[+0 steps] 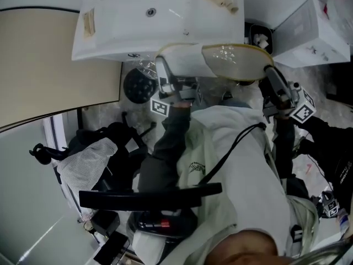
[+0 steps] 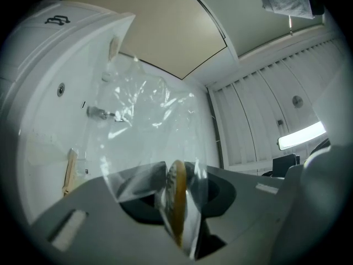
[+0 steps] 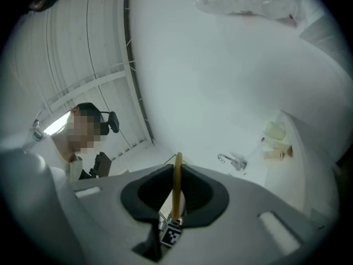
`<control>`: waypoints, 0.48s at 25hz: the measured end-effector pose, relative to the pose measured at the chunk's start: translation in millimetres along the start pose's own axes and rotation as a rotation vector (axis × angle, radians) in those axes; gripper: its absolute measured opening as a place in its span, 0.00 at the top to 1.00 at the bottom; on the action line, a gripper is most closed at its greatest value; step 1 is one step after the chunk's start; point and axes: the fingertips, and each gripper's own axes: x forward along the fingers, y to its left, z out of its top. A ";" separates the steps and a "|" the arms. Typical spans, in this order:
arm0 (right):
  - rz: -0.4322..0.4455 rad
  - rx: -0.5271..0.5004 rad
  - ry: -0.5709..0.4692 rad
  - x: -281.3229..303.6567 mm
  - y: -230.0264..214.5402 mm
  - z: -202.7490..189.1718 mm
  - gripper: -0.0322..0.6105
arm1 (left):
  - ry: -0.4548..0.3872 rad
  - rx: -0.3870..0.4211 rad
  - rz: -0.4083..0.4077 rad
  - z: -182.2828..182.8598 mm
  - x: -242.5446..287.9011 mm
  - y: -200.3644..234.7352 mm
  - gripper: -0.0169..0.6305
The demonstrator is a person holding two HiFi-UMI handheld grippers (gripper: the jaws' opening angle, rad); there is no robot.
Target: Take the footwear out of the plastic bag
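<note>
Beside sink (image 1: 110,32): slipper (image 1: 237,64) in clear plastic bag (image 2: 143,104)

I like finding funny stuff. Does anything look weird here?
Yes. The left gripper pinches the bag together with the slipper, so the slipper may not slide out. The right gripper holds its other end.

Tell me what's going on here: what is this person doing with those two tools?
A person holds a gripper in each hand, and together they hold up a white slipper with a tan sole above a white basin. The left gripper is clamped on one end of the slipper through the clear plastic bag that wraps that end. The right gripper pinches the sole's thin edge at the other end. The slipper is not yet out of the bag.
</note>
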 end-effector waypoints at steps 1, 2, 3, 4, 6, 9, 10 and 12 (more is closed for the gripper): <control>0.016 0.010 -0.004 -0.7 2.1 3.1 0.89 | -0.009 0.002 0.001 4.4 -0.3 0.9 0.87; 0.025 0.013 -0.007 -1.8 3.4 6.0 0.89 | -0.013 0.005 0.002 8.0 -0.1 1.6 0.88; 0.031 0.012 -0.010 -3.3 4.7 9.0 0.89 | -0.013 0.010 0.001 10.4 0.5 2.3 0.90; 0.036 0.008 -0.017 -5.3 5.9 12.3 0.89 | -0.012 0.014 -0.001 12.0 1.4 2.9 0.92; 0.045 -0.005 -0.038 -11.5 7.1 19.9 0.89 | -0.011 0.018 -0.006 13.0 2.4 5.2 0.95; 0.064 -0.027 -0.069 -17.3 12.0 29.2 0.89 | 0.001 0.018 -0.005 12.4 2.5 10.0 0.97; 0.069 -0.034 -0.077 -18.0 14.0 31.9 0.89 | 0.005 0.016 -0.004 12.3 3.3 11.4 0.97; 0.073 -0.047 -0.090 -16.3 19.3 36.8 0.89 | 0.008 0.007 0.002 12.6 5.8 14.3 0.97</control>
